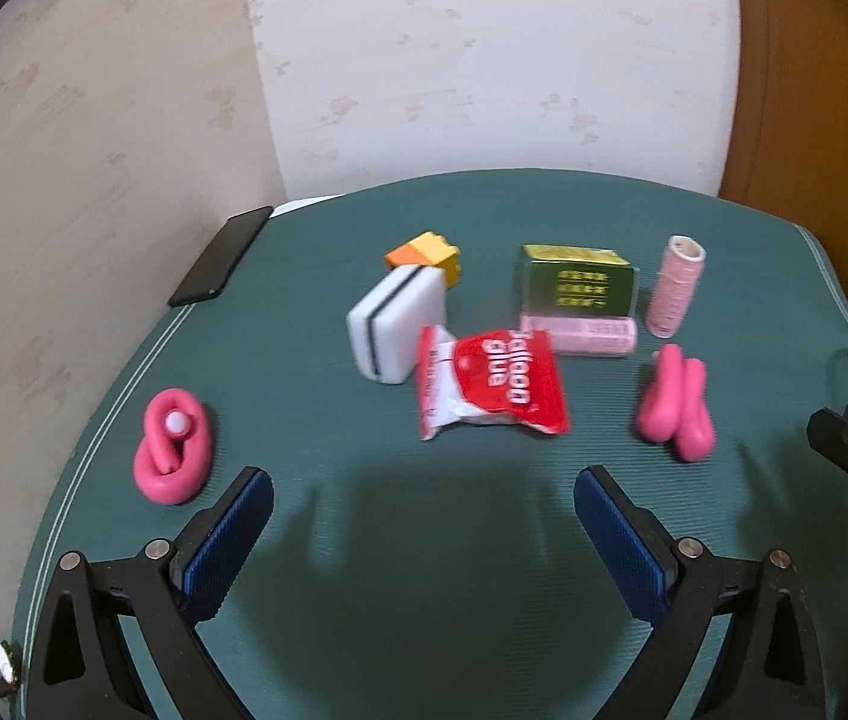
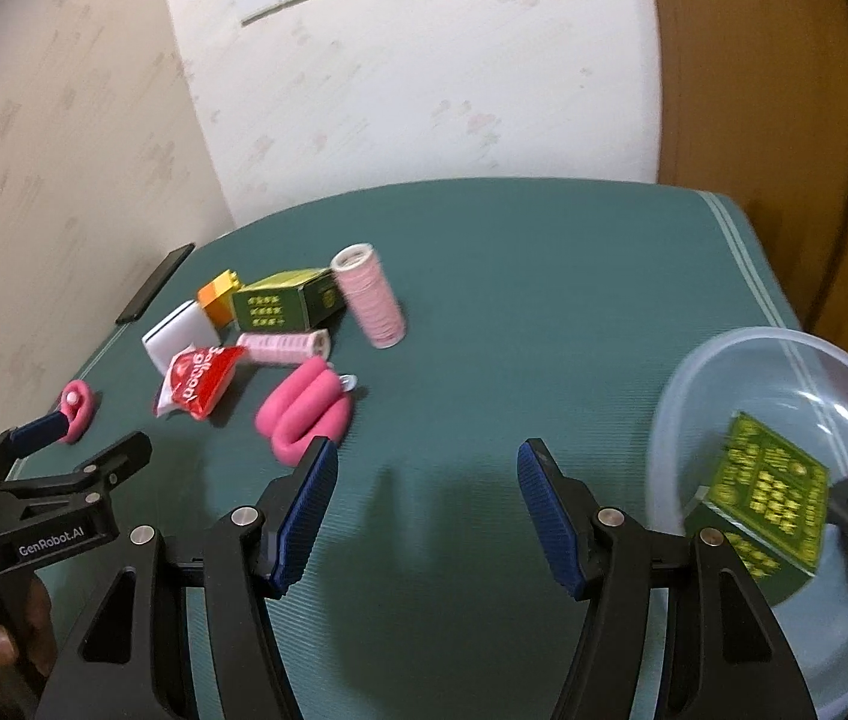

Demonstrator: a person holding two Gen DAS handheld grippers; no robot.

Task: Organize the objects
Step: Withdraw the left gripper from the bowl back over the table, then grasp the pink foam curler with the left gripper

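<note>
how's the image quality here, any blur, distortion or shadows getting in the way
Left wrist view: motion blur smears the red balloon glue packet and green printed box; fisheye bends the teal ribbed mat's edge; a soft gripper shadow lies between the fingers. Right wrist view: the clear plastic bowl and the green box inside it are blurred, walls curve strongly.

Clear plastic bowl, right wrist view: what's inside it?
A green box with yellow print lies tilted in the clear plastic bowl. A dark object beside it is blurred; the bowl's near part is cut off.
</note>
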